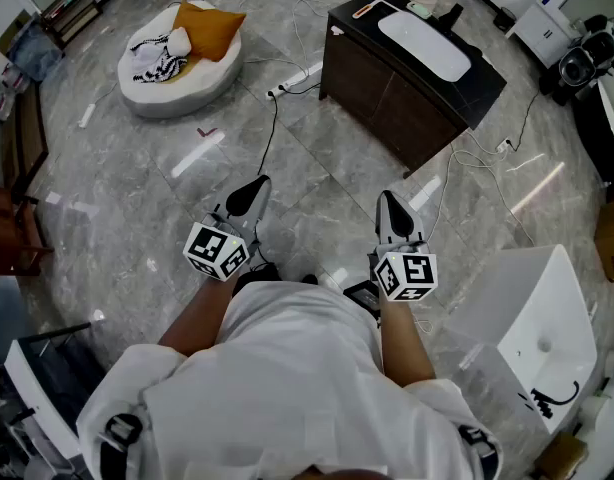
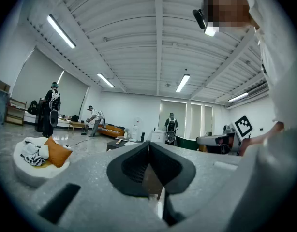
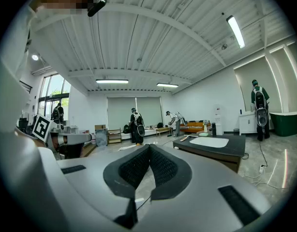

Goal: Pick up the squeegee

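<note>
Big open room w/ grey marble-look floor (image 1: 137, 198); ribbed white ceiling and strip lights show overhead in both gripper views. Head view: person in a white shirt (image 1: 297, 368), both arms out front. Left gripper (image 1: 258, 184): jaws pressed together, tips meeting, nothing between 'em. Right gripper (image 1: 388, 201): same story, pads closed on each other, empty. Both point roughly level across the room. They sit side by side, apart, over bare floor, each w/ its marker cube (image 1: 217, 250) close to the body.

Ahead and to the right is a low dark cabinet (image 1: 387, 98) w/ a white oval basin (image 1: 424, 46) in its top. Squeegee (image 1: 365, 9) looks to be the slim orange-and-white tool lying flat at the cabinet's far-left end, beside the basin. It's well apart from both grippers, untouched. White power strip (image 1: 295, 76) and cable lie on the floor just left of the cabinet. Far left sits a round white pouf (image 1: 177, 88) w/ an orange cushion (image 1: 209, 28) and black-and-white cloth (image 1: 159, 60) on it. White pedestal unit (image 1: 547, 318) stands near right. Several other people stand in the bkgd of both gripper views.
</note>
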### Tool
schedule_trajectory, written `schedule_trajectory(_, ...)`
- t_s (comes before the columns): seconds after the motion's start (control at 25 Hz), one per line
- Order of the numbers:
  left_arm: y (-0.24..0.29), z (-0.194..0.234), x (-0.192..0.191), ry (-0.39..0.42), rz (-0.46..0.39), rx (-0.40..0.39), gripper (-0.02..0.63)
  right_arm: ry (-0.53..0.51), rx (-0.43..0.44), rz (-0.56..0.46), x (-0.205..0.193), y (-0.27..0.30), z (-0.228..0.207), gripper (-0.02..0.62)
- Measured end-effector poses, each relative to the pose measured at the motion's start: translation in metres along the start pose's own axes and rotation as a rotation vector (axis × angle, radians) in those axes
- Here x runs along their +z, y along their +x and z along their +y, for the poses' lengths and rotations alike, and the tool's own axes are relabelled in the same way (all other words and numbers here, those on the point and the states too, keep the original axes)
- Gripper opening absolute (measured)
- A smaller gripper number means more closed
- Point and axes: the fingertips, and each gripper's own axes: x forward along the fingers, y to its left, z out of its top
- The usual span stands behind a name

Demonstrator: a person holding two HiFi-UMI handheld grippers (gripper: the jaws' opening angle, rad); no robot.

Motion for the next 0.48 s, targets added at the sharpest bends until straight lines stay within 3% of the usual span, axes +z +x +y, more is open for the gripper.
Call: schedule_trajectory(0.48,0.020,-0.028,0.000,-0.007,0.036,-0.035,0.015,0.066,0.059,-0.031,-0.005,-0.020,-0.027,0.014)
